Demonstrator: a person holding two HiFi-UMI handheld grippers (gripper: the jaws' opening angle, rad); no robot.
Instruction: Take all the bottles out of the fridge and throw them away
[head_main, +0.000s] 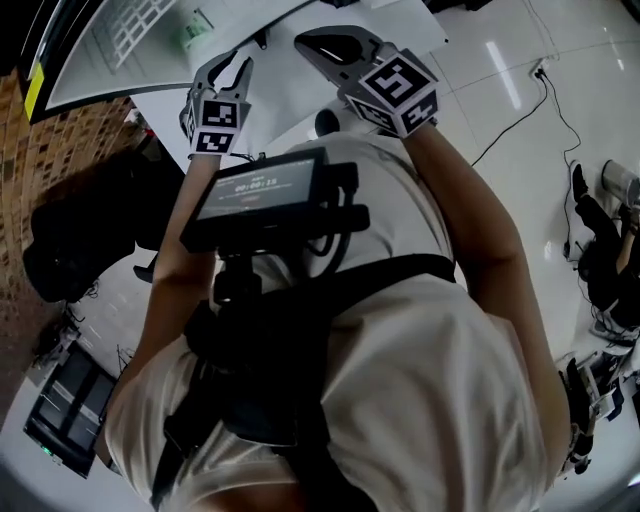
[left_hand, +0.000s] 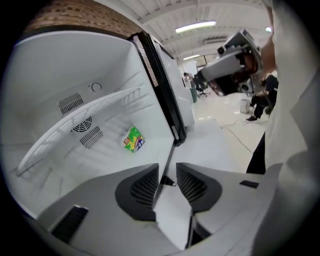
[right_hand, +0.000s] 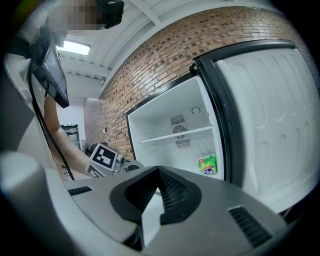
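The fridge (right_hand: 175, 135) stands open in front of me, white inside, with one wire shelf (right_hand: 175, 134). I see no bottle in it; a green packet (right_hand: 208, 164) lies low on its right side, and the same green packet (left_hand: 133, 139) shows in the left gripper view. My left gripper (left_hand: 168, 167) points at the compartment beside the fridge's door edge (left_hand: 160, 85); its jaws stand a little apart with nothing between them. My right gripper (right_hand: 159, 172) is shut and empty, held to the right of the left gripper (right_hand: 105, 157). In the head view, left gripper (head_main: 238, 62) and right gripper (head_main: 303, 42) are raised toward the fridge.
A brick wall (right_hand: 150, 65) backs the fridge. The open door (right_hand: 270, 125) hangs on the right. A black bag (head_main: 70, 240) and a case (head_main: 65, 405) lie on the floor at left. Cables (head_main: 520, 110) cross the glossy floor at right, near another person's legs (head_main: 600, 240).
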